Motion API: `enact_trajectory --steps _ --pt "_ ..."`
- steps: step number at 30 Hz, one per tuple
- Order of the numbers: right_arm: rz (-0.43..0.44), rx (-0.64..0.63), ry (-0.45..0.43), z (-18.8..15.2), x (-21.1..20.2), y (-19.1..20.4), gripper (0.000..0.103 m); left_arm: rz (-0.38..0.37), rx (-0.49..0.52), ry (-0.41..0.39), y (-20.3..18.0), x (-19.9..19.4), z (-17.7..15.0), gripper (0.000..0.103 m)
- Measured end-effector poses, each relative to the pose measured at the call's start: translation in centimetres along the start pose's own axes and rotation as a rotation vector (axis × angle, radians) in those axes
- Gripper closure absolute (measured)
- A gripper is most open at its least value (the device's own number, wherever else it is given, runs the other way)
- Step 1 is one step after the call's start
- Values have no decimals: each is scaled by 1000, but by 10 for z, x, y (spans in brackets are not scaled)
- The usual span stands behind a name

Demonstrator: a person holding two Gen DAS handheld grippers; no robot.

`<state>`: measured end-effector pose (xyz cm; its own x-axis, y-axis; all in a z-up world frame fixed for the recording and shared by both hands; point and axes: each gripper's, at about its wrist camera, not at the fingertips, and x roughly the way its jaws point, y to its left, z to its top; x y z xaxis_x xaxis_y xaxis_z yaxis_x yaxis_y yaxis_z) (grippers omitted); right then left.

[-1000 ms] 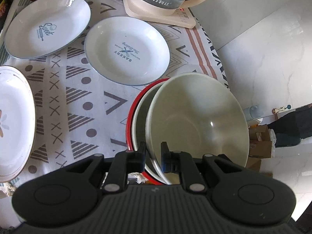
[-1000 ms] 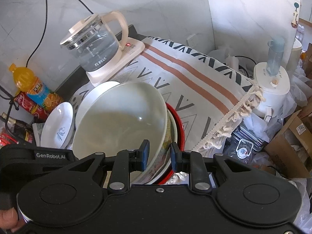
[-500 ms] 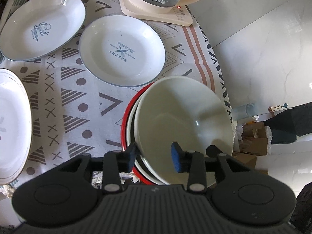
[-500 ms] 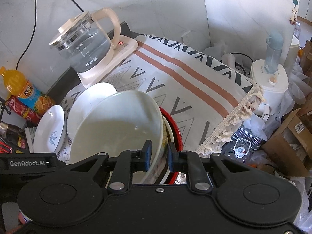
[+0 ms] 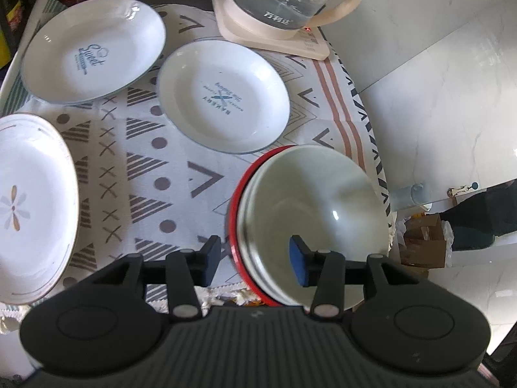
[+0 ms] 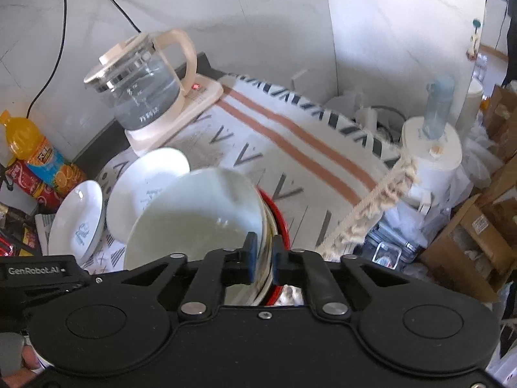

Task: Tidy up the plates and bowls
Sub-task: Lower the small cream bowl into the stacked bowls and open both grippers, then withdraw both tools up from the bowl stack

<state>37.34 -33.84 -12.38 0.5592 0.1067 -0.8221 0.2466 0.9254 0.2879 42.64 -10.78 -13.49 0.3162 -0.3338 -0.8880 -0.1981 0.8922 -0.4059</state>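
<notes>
Right wrist: right gripper (image 6: 262,257) pinches glossy round white bowl (image 6: 194,213) rim

A pale cream bowl (image 5: 318,207) is nested in a red-rimmed one (image 5: 233,226). White plates (image 5: 223,95) are edged in blue — the tablecloth (image 5: 135,168) is patterned with grey triangles, crosses, dots.

Bright daylight, fairly even; sun patch on white wall (image 6: 404,32) at right. Small glare spot inside top bowl (image 5: 334,216). Soft shadows under plates on cloth (image 5: 135,168). Heavy fisheye bend at edges, corners stretched. Right wrist view motion-blurred round bowl rim & cloth fringe (image 6: 371,207); left view sharper.
</notes>
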Motion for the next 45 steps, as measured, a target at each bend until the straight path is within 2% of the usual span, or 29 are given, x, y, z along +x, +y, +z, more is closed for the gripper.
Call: enact_trajectory --steps 10,14,16,20,23,29,35,45 --pt "-19 5 12 -18 -9 7 92 11 -17 -18 23 -18 -16 57" --pt "-26 22 11 -25 -18 10 87 9 -26 -35 30 -28 -21 47" --pt "-17 24 11 -27 -23 14 83 8 -28 -42 33 -34 -22 42" --pt "9 5 3 -33 -32 27 69 14 -38 -71 42 -48 -25 32" --pt "39 -20 3 -36 -37 40 52 23 -45 -94 51 -59 -27 24" --pt "88 -99 7 -42 -41 69 31 48 -79 -114 71 -76 -32 22" --pt "137 -163 11 -46 -46 91 21 88 -103 -135 90 -89 -36 17" --pt "176 -291 18 -46 -38 128 15 123 -168 -163 115 -96 -32 17"
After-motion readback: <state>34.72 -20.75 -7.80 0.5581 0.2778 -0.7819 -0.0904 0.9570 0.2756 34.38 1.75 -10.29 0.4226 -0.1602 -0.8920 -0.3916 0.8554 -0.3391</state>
